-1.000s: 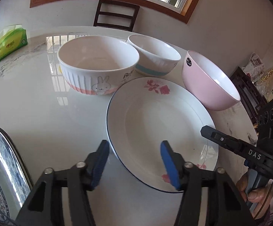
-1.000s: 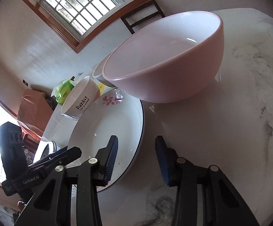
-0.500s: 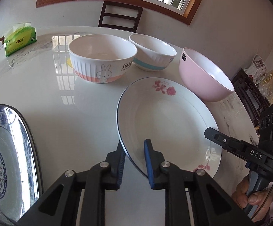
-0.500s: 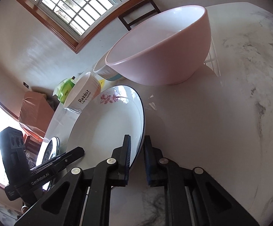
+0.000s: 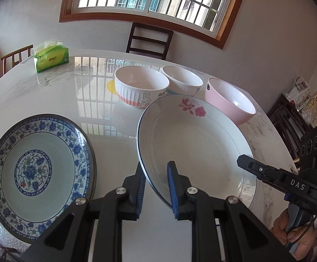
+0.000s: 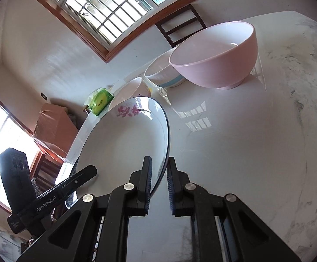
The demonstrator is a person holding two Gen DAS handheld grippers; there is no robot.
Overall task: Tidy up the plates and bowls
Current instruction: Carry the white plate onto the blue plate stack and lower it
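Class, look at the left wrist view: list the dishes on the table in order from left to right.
Blue-patterned plate → rabbit bowl → blue-striped bowl → pink bowl. The rose plate, gripped at both sides, spans under several of these, so I leave it out.

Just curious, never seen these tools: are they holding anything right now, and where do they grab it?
Both hold the white flowered plate by its rim: the left gripper on the near-left edge, the right gripper on the opposite edge.

Both wrist cameras look down along their jaws, sharing the white plate (image 5: 193, 144) close up.
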